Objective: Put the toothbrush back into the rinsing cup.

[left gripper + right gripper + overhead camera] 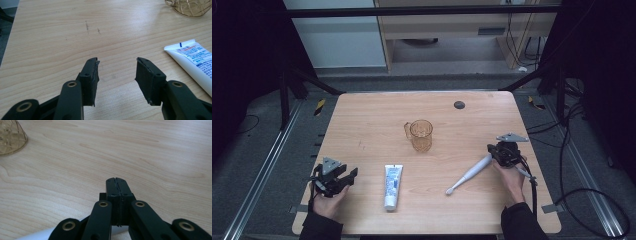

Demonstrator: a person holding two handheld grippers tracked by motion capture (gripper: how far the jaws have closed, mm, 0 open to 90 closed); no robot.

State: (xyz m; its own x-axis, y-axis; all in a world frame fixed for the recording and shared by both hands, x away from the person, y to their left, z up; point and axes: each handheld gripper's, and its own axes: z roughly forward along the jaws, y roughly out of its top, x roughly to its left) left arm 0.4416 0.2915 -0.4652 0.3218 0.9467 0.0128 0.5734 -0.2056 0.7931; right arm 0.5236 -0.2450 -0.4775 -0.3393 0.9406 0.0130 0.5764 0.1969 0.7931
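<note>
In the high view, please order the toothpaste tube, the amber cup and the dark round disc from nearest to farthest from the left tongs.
From the left tongs:
1. Toothpaste tube, lying just beside them, toward the middle.
2. Amber cup, at the table's centre.
3. Dark round disc, near the far edge.

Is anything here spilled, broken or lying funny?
Nothing is spilled or broken. The amber cup stands upright, and the toothpaste tube lies flat with its cap on. The white toothbrush lies slanted beside the shut right tool. A few faint dark scuffs mark the table.
</note>
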